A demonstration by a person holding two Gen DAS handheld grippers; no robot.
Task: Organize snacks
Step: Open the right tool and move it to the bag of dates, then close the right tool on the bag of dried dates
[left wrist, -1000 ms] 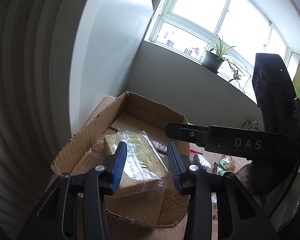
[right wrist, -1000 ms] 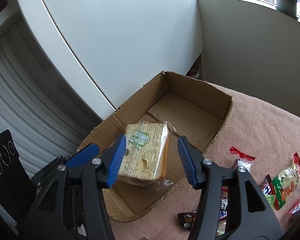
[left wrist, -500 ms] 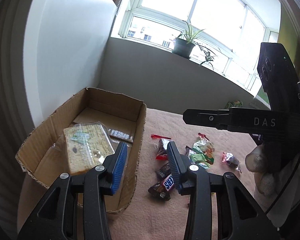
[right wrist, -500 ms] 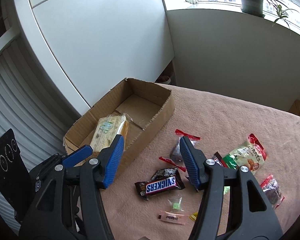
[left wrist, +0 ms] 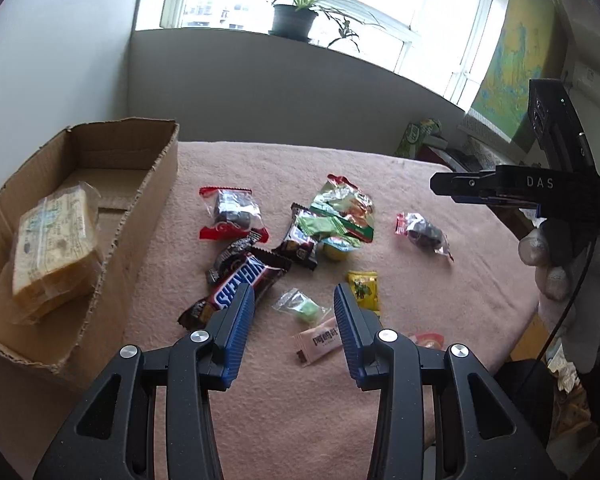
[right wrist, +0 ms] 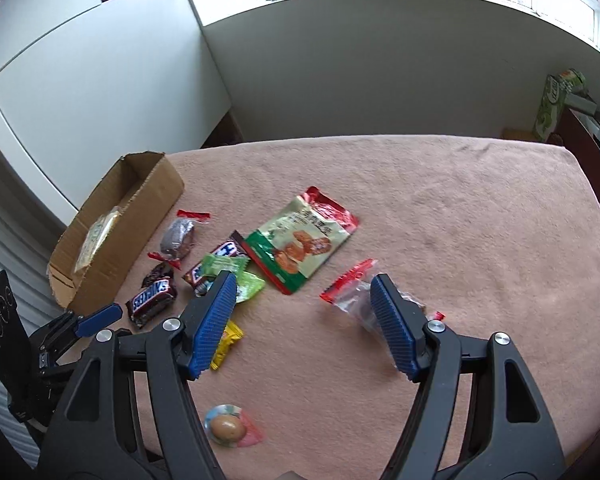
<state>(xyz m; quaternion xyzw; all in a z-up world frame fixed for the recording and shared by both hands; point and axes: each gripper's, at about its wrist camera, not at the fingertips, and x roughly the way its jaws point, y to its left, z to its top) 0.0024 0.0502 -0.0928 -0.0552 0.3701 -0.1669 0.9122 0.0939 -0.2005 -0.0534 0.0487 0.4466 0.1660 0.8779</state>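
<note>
A cardboard box (left wrist: 156, 184) stands at the left of the pink table and holds a wrapped sandwich (left wrist: 54, 248); the box also shows in the right wrist view (right wrist: 156, 184). Loose snacks lie beside it: a Snickers bar (left wrist: 242, 284), a green-red pouch (right wrist: 300, 246), a red-edged dark candy pack (right wrist: 364, 300) and small sweets. My left gripper (left wrist: 294, 308) is open and empty above a small green sweet (left wrist: 304, 308). My right gripper (right wrist: 304, 300) is open and empty, with the dark candy pack by its right finger.
A packed egg (right wrist: 228, 428) lies near the table's front edge. A yellow sachet (left wrist: 364, 288) and a pink sachet (left wrist: 320, 340) lie near my left fingers. A potted plant (left wrist: 294, 20) stands on the windowsill. Green cartons (right wrist: 556, 100) stand beyond the table at the right.
Both grippers have swung right, away from the box and over the loose snacks. The sandwich stays in the box.
</note>
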